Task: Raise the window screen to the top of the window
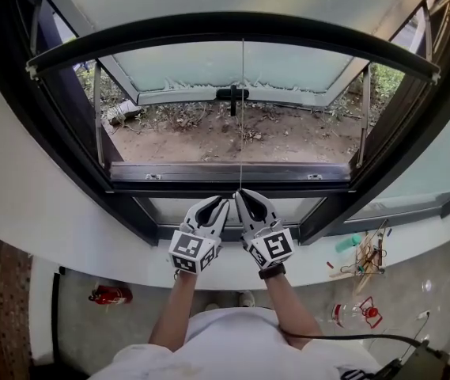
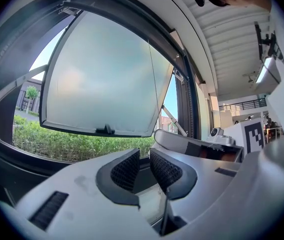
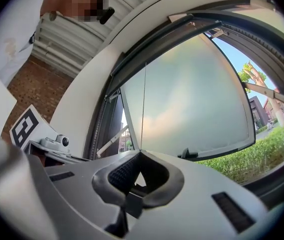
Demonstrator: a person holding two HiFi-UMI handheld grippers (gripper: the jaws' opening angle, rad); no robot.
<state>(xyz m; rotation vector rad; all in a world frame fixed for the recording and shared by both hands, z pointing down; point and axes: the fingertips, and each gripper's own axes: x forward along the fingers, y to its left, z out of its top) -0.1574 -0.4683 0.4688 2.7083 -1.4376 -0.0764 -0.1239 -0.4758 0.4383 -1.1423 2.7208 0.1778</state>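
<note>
Right tongs point(image 3: 140, 153) are pressed together, pinching a thin cord point(image 1: 242, 109) at their very tips. Left tongs point(image 2: 145, 155) stand spread just beside them, with nothing between. The cord runs straight up, taut, to the middle of the screen rail point(image 1: 232, 24), a dark bar arching across the opening near its top, well above the lower frame point(image 1: 161, 187). Beyond, the frosted sash point(image 1: 193, 66) hangs swung outward. The cord is probably smooth and apt to slip through the ribbed pads, so a firm pinch is wise. The rail looks stiff and light, likely sprung. The cord, or the rail's centre, is the place to hold, guiding it evenly so neither end jams.
</note>
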